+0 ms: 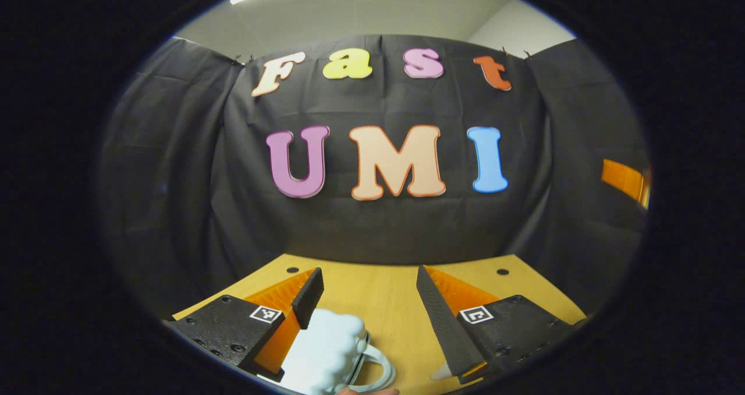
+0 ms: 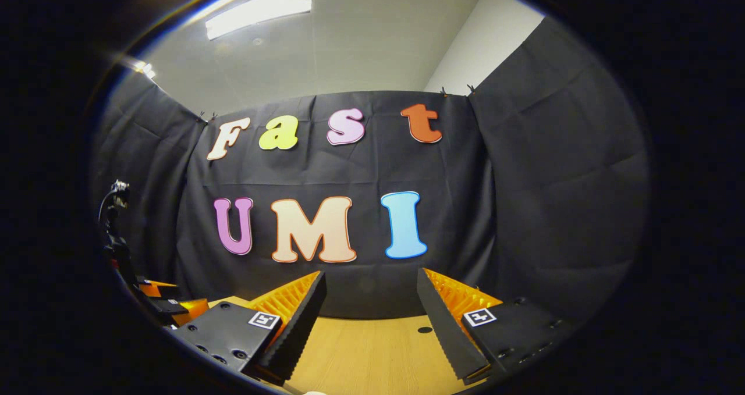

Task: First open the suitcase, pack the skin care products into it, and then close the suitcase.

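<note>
Suitcase-wise, I couldn't spot the case itself from either camera at this moment, so I can't say where it sat or whether it was open. What did show up was a white, lumpy-topped thing with a looped handle (image 1: 332,348) at the bottom of the left gripper view, resting on the wooden table (image 1: 384,302). It could have been one of the skin care items, but honestly I couldn't tell for sure.

The left gripper (image 1: 369,302) had its jaws spread wide, holding nothing. The white thing sat low between the fingers, right up against the inner side of the left-hand finger (image 1: 307,296), while the other finger stood well apart from it.

The right gripper (image 2: 371,313) was also wide apart with bare tabletop (image 2: 372,354) between its fingers, gripping nothing. Off at the left edge of the right gripper view you could see the other gripper (image 2: 166,305) with a black cable (image 2: 110,220) curling up above it.

Both cameras faced the black cloth wall (image 1: 378,226) at the back of the booth.
</note>
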`<state>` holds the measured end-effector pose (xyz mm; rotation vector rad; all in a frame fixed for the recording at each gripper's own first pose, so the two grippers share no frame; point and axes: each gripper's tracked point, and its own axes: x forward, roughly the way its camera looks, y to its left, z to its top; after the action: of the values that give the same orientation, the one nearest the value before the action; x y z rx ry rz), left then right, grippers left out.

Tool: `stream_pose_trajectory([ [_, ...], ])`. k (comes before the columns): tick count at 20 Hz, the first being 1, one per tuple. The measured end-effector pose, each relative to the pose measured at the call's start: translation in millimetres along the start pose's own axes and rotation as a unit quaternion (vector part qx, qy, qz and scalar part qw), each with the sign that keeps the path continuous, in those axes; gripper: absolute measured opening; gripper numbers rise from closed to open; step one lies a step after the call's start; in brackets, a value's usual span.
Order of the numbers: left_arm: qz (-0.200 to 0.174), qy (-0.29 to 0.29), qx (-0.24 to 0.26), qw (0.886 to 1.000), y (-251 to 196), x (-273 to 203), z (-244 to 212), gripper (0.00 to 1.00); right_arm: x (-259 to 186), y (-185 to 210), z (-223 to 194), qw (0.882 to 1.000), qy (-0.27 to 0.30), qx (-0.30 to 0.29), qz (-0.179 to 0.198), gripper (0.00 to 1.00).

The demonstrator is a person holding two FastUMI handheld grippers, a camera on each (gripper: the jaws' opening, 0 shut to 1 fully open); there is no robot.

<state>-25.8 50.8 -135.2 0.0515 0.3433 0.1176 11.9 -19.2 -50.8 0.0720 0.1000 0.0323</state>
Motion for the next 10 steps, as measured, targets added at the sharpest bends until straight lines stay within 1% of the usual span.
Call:
stream_pose_trajectory([
  [5,-0.026,0.086,0.019,0.996,-4.4,7.7,-70.1,0.95,-3.0,5.1,-12.6,1.0,0.018,-0.017,-0.009,0.98],
  [8,-0.036,0.146,0.016,0.988,-9.6,7.4,-117.4,0.96,-3.9,7.1,-16.6,0.999,0.027,-0.026,-0.01,0.98],
  [10,-0.042,0.175,0.013,0.984,-14.3,5.3,-136.3,0.96,-5.2,7.8,-20.8,0.999,0.032,-0.034,-0.01,0.99],
])
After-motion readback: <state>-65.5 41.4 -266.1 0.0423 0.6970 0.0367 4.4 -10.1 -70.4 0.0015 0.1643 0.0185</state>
